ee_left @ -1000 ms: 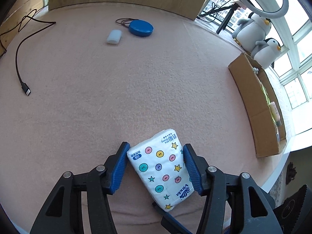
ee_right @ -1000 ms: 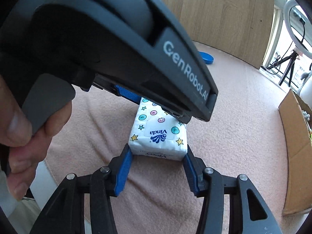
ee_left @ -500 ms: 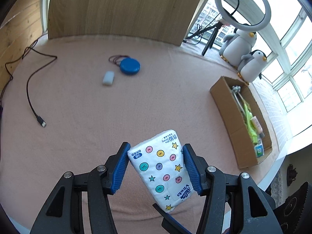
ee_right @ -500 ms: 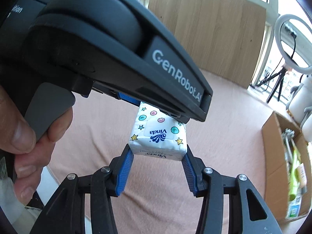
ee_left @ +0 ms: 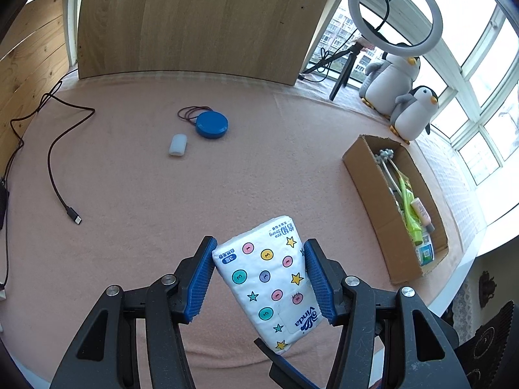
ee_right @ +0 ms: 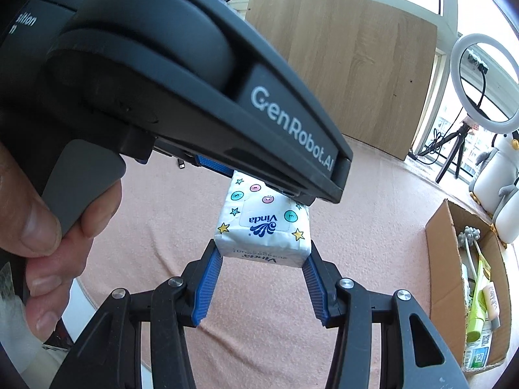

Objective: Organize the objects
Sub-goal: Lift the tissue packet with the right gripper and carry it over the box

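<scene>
We hold the white tissue pack printed with coloured dots and stars pinched between both grippers: the left gripper clamps its sides at bottom centre, lifted above the pink cloth-covered desk, while the right gripper nips its near end, seemingly steadying it for carrying toward the open cardboard box at right.

A soft pink cloth is covering the whole table. A big wooden board is standing up at the far edge of it. A wooden plank wall is showing on the left side. A white ring light is sitting high on a black tripod by the windows. Two fluffy toy penguins are sitting near the glass, a big penguin behind and a small penguin leaning just in front of it. Daylight is coming in through the panes
</scene>
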`<state>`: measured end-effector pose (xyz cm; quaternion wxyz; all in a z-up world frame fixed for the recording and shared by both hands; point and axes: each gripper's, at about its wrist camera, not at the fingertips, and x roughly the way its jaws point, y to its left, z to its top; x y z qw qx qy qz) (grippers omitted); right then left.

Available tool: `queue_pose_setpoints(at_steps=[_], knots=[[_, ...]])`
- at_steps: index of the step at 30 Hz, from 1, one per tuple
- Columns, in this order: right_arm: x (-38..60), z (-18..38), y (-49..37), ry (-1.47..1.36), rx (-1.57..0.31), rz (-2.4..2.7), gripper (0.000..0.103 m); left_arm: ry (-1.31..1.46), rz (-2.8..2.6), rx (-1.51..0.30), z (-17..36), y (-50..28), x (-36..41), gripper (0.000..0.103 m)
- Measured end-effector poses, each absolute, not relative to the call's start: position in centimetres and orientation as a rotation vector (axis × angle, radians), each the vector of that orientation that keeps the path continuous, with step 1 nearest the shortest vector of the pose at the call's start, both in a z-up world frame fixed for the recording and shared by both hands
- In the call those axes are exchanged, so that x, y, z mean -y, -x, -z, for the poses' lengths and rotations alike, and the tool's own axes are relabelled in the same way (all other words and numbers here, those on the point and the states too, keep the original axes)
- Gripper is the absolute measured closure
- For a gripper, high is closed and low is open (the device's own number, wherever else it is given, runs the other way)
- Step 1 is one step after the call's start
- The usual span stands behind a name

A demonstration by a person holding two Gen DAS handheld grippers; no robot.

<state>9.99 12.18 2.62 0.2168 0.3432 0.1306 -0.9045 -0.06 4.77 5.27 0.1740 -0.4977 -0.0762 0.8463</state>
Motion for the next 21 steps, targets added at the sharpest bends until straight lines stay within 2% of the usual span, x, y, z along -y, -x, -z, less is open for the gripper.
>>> queue_pose_setpoints(at_steps=[11, 21], knots=[[-14.5, -2.7, -8.0, -0.954, -0.317, 2.543, 0.058, 1.403, -2.37, 0.17, -5.5, 1.3, -7.0, 0.044], [-19.1, -3.5, -7.7, -0.973, -0.243, 2.669, 0.058, 1.358, -2.261, 0.047, -6.6, 2.7, -13.9, 0.044]])
